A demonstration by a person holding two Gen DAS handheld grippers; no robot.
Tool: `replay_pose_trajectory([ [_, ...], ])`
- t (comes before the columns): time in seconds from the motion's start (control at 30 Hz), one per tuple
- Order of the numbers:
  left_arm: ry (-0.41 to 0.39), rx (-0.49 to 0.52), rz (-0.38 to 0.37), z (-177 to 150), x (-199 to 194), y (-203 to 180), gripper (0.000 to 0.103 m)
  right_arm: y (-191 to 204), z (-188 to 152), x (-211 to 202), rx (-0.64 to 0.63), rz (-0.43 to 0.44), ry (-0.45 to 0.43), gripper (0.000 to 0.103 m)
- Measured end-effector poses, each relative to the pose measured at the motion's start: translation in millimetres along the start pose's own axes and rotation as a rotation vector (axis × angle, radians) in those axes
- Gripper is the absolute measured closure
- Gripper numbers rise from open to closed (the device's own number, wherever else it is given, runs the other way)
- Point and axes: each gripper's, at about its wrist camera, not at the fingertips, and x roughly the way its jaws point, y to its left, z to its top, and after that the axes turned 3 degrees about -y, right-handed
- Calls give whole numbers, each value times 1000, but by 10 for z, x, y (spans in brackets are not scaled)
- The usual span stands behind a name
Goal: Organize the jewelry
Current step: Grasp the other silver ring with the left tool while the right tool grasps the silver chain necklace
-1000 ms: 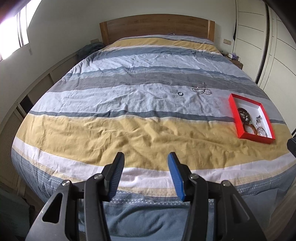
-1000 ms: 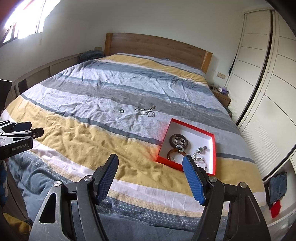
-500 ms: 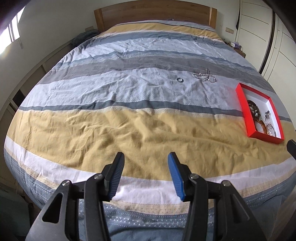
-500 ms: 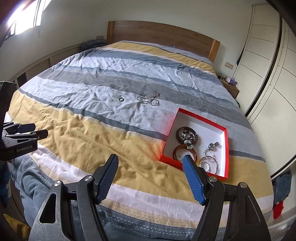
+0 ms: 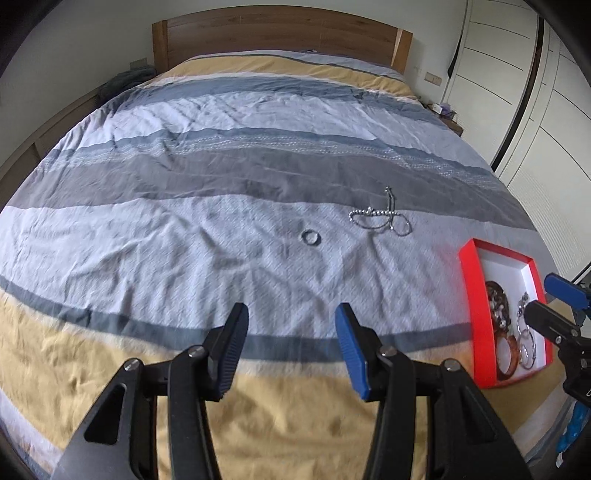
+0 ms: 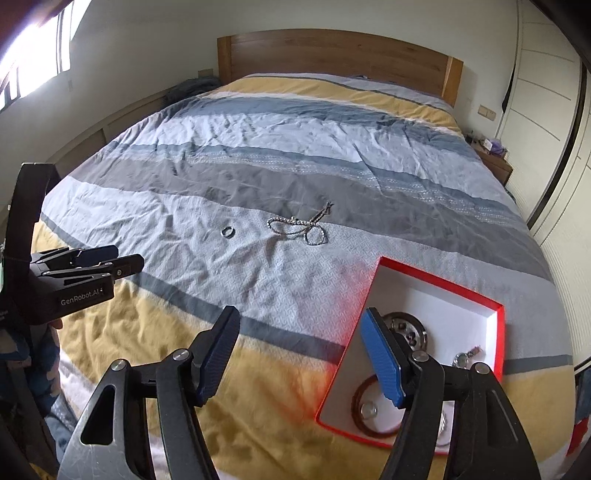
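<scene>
A small silver ring point(image 5: 311, 236) point(image 6: 228, 231) and a silver bead chain point(image 5: 382, 217) point(image 6: 298, 226) lie loose on the striped bed cover. A red box point(image 5: 468, 291) point(image 6: 439, 284) with a white inside holds several bracelets and bangles at the bed's right. My left gripper point(image 5: 290, 345) is open and empty, above the cover short of the ring. My right gripper point(image 6: 301, 356) is open and empty, its right finger over the box's near left part. Each gripper shows at the edge of the other's view.
The bed point(image 6: 258, 155) has a wooden headboard point(image 5: 280, 33) at the far end. White wardrobe doors point(image 6: 546, 129) run along the right. A nightstand point(image 6: 493, 162) stands at the far right corner. A low ledge point(image 6: 122, 122) runs along the left wall.
Both grippers have moved forward over the bed toward the jewelry. The ring, chain and box look larger and nearer. Both jaws stay open.
</scene>
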Motion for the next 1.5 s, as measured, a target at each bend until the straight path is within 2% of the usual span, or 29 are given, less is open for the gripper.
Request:
replay_pose_trajectory([
  [0.2,19,36,-12,302,644,-111,56,-181,430,744,42,47,50,40],
  [0.4,38,56,-8,402,1098,-112,56,-201,779,1565,27,75,125,40],
  [0.57,48,80,10,402,1384,-110,56,-204,851,2102,38,62,180,40],
  [0.7,32,99,10,376,1506,-127,56,-218,840,2362,62,78,204,41],
  [0.83,17,104,-12,354,1551,-119,59,-188,805,2514,42,82,215,74],
  [0.87,16,105,-18,352,1553,-118,64,-198,792,2527,46,84,215,78],
  [0.9,14,106,-22,352,1553,-115,68,-208,780,2527,51,86,212,89],
  [0.93,12,111,-27,349,1551,-120,79,-216,771,2519,56,92,209,94],
  [0.97,13,121,-31,345,1552,-132,84,-218,766,2506,58,95,207,96],
  [1.03,10,138,-28,335,1536,-163,84,-218,757,2459,60,105,197,100],
  [1.23,4,135,-47,306,1329,-217,84,-268,738,2136,96,133,129,100],
  [1.37,-20,152,-71,319,1046,-359,84,-354,776,1716,115,154,60,100],
  [1.5,-59,162,-132,408,692,-619,84,-486,837,1163,117,152,-13,101],
])
